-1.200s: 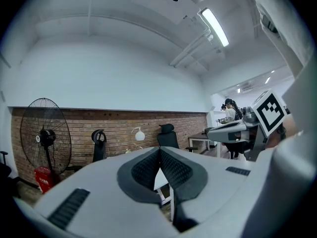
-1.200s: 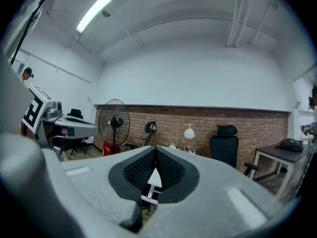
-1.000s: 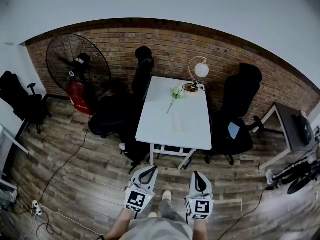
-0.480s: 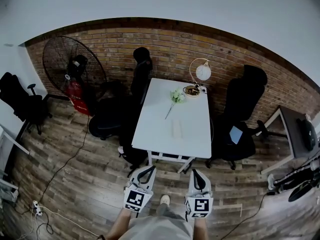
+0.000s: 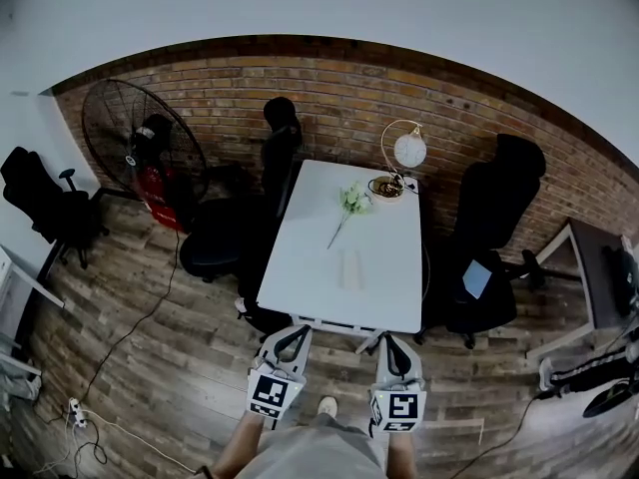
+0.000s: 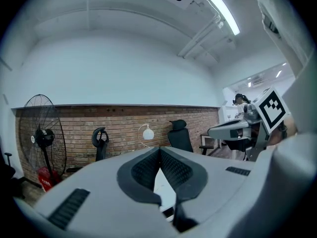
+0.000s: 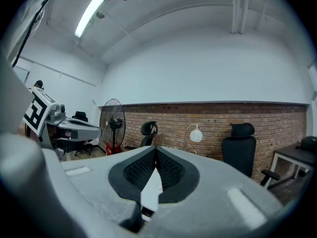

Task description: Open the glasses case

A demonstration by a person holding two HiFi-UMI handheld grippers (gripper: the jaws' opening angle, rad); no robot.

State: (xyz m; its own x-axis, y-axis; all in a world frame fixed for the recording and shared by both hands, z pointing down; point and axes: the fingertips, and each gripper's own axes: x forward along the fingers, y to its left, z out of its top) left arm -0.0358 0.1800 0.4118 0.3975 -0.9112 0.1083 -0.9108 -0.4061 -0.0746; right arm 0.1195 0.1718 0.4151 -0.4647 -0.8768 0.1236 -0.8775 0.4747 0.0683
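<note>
Your left gripper (image 5: pixel 292 333) and your right gripper (image 5: pixel 391 341) sit side by side just short of the near edge of the white table (image 5: pixel 305 267), each with its jaws pressed together and nothing between them. The glasses case (image 5: pixel 350 267), a pale oblong, lies flat about midway between the table's left and right edges, closer to the near edge than the far one and well apart from both grippers. A lamp (image 5: pixel 404 153) stands at the far right corner, with a flower sprig (image 5: pixel 348 203) just beside it.

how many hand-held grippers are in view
2. The left grey hand-held gripper is at the head view's bottom, left of centre; the right grey hand-held gripper is beside it. Both are shut, short of the white rectangular table. None looks hidden.
</note>
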